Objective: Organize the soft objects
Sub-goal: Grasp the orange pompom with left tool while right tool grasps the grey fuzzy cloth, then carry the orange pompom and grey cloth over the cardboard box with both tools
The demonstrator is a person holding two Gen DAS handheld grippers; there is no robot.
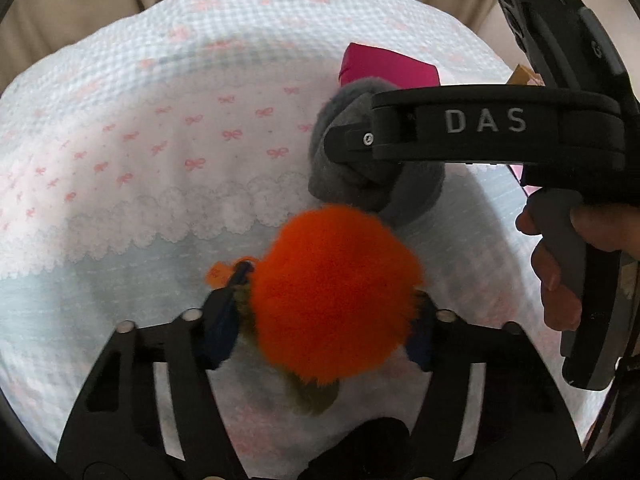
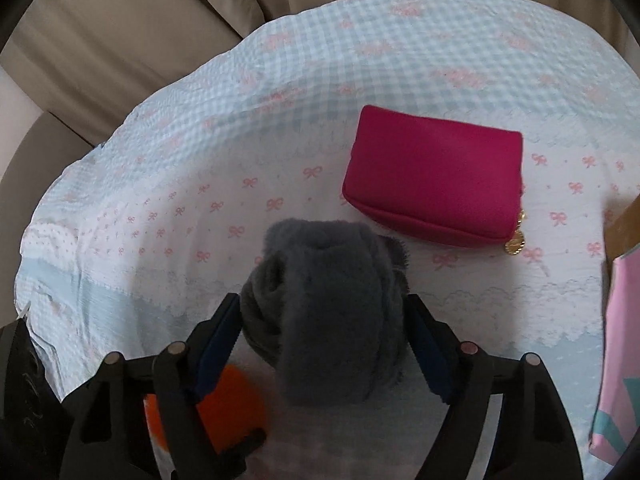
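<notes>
1. Soft objects are lying together on the bow-print bedspread (image 1: 168, 152): an orange pom-pom (image 1: 332, 292), a grey fleece bundle (image 2: 328, 312) just beyond it, and a magenta pouch (image 2: 434, 184) further back.
2. Left gripper (image 1: 320, 320) is sitting at half width around the pom-pom, blue pads meeting the fluff on both sides; I am judging it gripped, though the fur is hiding how firm the contact is.
3. Right gripper (image 2: 324, 340) is straddling the grey bundle, fairly wide, pads pressing its flanks.
4. Doing this well is meaning squeezing through to the core of each item before lifting, and raising the two apart, since they are almost touching.
5. Containers: the pouch is lying zipped, contents hidden; a cardboard-and-pink edge (image 2: 620, 300) is showing at the right, too cropped to identify or see inside.
</notes>
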